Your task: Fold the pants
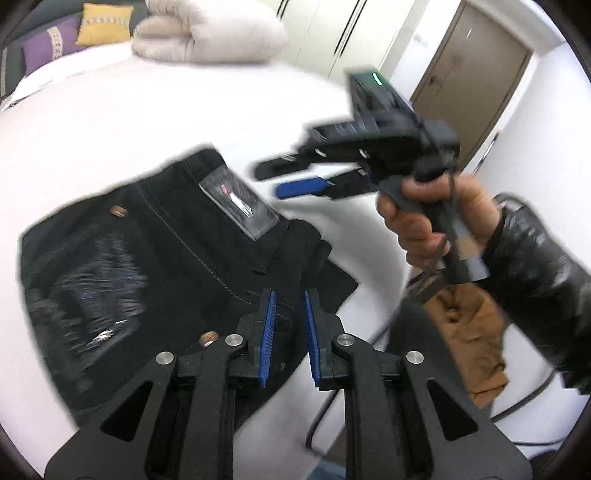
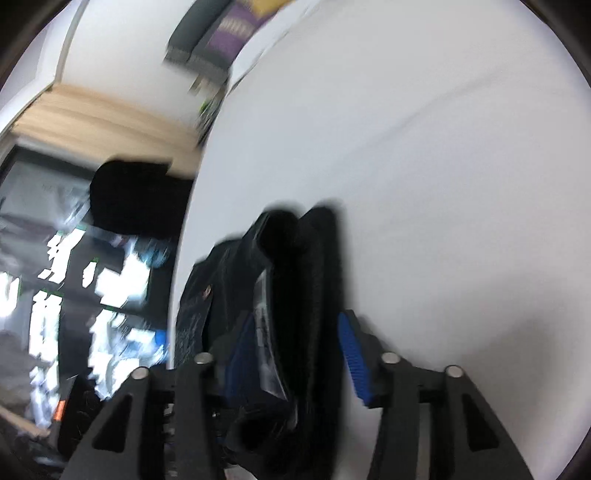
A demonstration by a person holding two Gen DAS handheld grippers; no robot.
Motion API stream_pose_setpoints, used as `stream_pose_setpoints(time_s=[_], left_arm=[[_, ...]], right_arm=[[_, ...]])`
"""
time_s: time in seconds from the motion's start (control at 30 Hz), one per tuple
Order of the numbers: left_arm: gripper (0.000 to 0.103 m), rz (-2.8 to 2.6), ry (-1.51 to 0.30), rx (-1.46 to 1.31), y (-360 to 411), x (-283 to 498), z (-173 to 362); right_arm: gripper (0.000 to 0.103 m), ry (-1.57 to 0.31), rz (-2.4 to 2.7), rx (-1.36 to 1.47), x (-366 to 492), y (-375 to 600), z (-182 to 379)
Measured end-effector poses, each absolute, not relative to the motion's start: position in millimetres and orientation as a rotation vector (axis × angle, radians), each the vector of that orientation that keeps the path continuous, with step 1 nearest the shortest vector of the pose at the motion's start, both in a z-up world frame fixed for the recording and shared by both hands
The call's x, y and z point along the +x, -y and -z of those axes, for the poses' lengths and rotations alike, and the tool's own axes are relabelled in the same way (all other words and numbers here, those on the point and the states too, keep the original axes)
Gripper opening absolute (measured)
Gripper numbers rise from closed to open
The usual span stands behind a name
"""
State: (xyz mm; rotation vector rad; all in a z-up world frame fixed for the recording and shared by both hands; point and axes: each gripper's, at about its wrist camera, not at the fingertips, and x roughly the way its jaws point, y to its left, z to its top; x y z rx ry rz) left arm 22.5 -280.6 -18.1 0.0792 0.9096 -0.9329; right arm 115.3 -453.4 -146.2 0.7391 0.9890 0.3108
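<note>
On the white bed sheet (image 1: 92, 122) lie the black folded pants (image 1: 155, 258), bunched into a compact pile with pale stitched seams, two copper rivets and a clear plastic label sleeve (image 1: 240, 201) on the top layer. In the left wrist view, the left gripper (image 1: 288, 332), a black two-finger tool with ribbed blue pads (image 1: 266, 332), hovers over the near edge of the pants; its jaws stand apart with a visible gap and nothing between them. To its right, a bare hand (image 1: 432, 218) in a glossy black sleeve holds the right gripper (image 1: 295, 177) by its handle above the bed. That tool is blurred, but its two fingers, one black and one blue-padded, are spread with only white sheet seen between them, off the far right edge of the pants.

At the head of the bed sit a rolled cream blanket (image 1: 207, 33), a yellow cushion (image 1: 105, 24) and a purple cushion (image 1: 48, 46); a brown door (image 1: 476, 70) stands in the white wall beyond.

The right wrist view is heavily smeared. Its blue pad (image 2: 356, 362) shows on the right and the pants (image 2: 295, 295) appear as a dark mass in line with the gap between the fingers. Contact cannot be judged in that view.
</note>
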Motion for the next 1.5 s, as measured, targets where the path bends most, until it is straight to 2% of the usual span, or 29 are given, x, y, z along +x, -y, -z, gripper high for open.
stream_pose_setpoints(time_s=[0.03,0.07,0.1,0.2,0.33,0.37,0.6,0.73,0.77,0.8,0.83,0.87,0.9,0.93,1.07,1.2,1.27,1.37,1.4,1.43,1.5], left_arm=[[0.015,0.921,-0.891,0.065,270,23,14],[0.015,0.905,-0.884,0.051,261,26,12],[0.015,0.867,-0.876,0.019,248,35,13],[0.015,0.759,-0.884,-0.062,217,68,27],[0.015,0.696,-1.004,-0.187,192,102,65],[0.015,0.696,-1.006,-0.183,190,95,71],[0.015,0.786,-0.970,-0.044,193,39,75],[0.015,0.760,-0.929,-0.080,156,40,46],[0.016,0.725,-0.903,-0.108,144,47,38],[0.018,0.681,-0.883,-0.146,131,54,36],[0.031,0.654,-0.886,-0.174,122,61,37],[0.044,0.619,-0.909,-0.204,116,73,40],[0.066,0.581,-0.933,-0.245,109,85,43],[0.070,0.558,-0.943,-0.327,99,97,48],[0.070,0.519,-1.050,-0.482,84,123,70],[0.071,0.564,-1.190,-0.600,92,128,99],[0.076,0.585,-1.197,-0.608,101,130,104],[0.076,0.611,-1.226,-0.585,111,132,105],[0.074,0.620,-1.234,-0.563,116,133,103],[0.063,0.631,-1.239,-0.525,125,133,103],[0.050,0.618,-1.245,-0.475,123,129,95]], right_arm=[[0.048,-0.958,-0.332,0.746,108,454,137],[0.032,-0.938,-0.357,0.735,104,449,126],[0.022,-0.926,-0.377,0.704,100,439,116],[0.016,-0.947,-0.461,0.607,102,396,101],[0.016,-1.133,-0.373,0.513,116,369,144],[0.000,-1.160,-0.349,0.516,115,369,154],[0.000,-1.056,-0.359,0.602,73,379,165],[0.000,-1.050,-0.384,0.597,44,382,156],[0.012,-1.052,-0.372,0.571,39,383,150],[0.035,-1.041,-0.356,0.551,34,385,144],[0.045,-1.008,-0.346,0.555,31,391,135],[0.059,-0.975,-0.326,0.565,33,401,126],[0.065,-0.943,-0.310,0.578,36,409,118],[0.066,-0.915,-0.294,0.594,44,418,111],[0.066,-0.973,-0.281,0.587,82,426,116],[0.066,-1.102,-0.280,0.601,121,425,144],[0.067,-1.160,-0.273,0.595,132,422,160],[0.067,-1.166,-0.315,0.577,146,409,166],[0.061,-1.169,-0.316,0.580,150,405,169],[0.056,-1.172,-0.322,0.598,154,402,172],[0.042,-1.180,-0.297,0.598,154,397,175]])
